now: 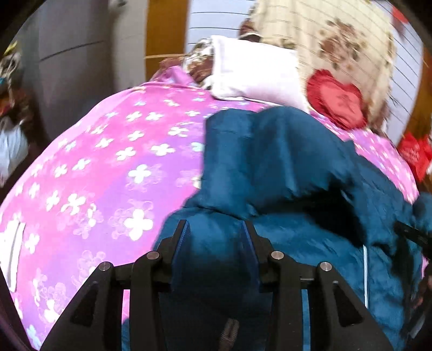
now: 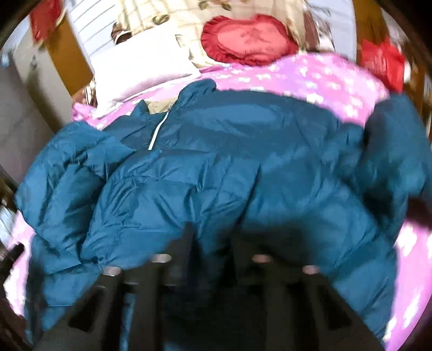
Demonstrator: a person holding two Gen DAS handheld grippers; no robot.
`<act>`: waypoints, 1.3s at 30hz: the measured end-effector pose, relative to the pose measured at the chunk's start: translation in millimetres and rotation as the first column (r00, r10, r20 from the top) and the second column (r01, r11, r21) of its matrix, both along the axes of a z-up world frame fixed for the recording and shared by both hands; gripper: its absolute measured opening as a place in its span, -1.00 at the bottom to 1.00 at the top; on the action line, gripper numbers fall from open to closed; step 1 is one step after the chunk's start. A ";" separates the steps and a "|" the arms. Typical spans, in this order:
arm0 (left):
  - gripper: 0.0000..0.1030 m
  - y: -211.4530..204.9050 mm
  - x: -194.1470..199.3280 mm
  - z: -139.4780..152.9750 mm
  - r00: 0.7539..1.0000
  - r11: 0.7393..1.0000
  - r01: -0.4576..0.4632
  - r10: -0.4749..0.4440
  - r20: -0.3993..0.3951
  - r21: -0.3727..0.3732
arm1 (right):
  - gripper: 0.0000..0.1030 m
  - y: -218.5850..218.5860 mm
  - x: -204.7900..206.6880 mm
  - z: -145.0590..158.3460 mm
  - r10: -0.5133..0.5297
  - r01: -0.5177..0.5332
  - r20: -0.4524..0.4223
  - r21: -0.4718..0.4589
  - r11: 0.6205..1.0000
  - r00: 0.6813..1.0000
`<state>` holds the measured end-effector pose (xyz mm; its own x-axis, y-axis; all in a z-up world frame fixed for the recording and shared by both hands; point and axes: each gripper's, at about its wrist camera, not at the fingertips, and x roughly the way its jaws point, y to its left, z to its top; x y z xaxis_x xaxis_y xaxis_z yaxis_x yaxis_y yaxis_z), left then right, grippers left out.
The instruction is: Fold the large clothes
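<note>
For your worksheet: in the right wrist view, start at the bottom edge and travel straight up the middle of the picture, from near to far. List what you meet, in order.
Right gripper, then the teal puffer jacket, then the pink flowered bedspread, then the red heart-shaped cushion, then the cream floral quilt at the far end.

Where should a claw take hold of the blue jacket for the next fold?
Probably at an outer edge rather than the puffy middle. The jacket lies bunched on the pink sheet, its quilted body too thick to pinch. The left claw already has a fold of its near edge between its fingers; the right claw sits blurred at the near hem. Come in low from the near side.
</note>
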<state>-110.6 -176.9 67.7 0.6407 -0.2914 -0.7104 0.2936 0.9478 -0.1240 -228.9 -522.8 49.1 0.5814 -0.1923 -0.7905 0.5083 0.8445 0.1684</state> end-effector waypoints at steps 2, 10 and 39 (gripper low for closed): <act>-0.67 6.9 6.7 -1.2 1.000 0.999 -0.026 0.026 -0.004 -0.019 | -0.68 -1.8 -0.4 13.8 0.004 -0.003 0.022 -0.063 0.998 1.000; -0.67 1.0 15.1 -7.9 0.999 0.999 -0.035 0.035 -0.022 -0.009 | -0.64 -66.0 -0.8 -9.1 -0.160 0.143 -0.098 -0.163 0.976 0.982; -0.43 -35.4 68.4 -35.0 0.995 0.999 0.013 -0.008 -0.097 0.045 | 0.32 73.5 124.4 -7.3 0.251 -0.256 -0.057 -0.129 0.958 0.966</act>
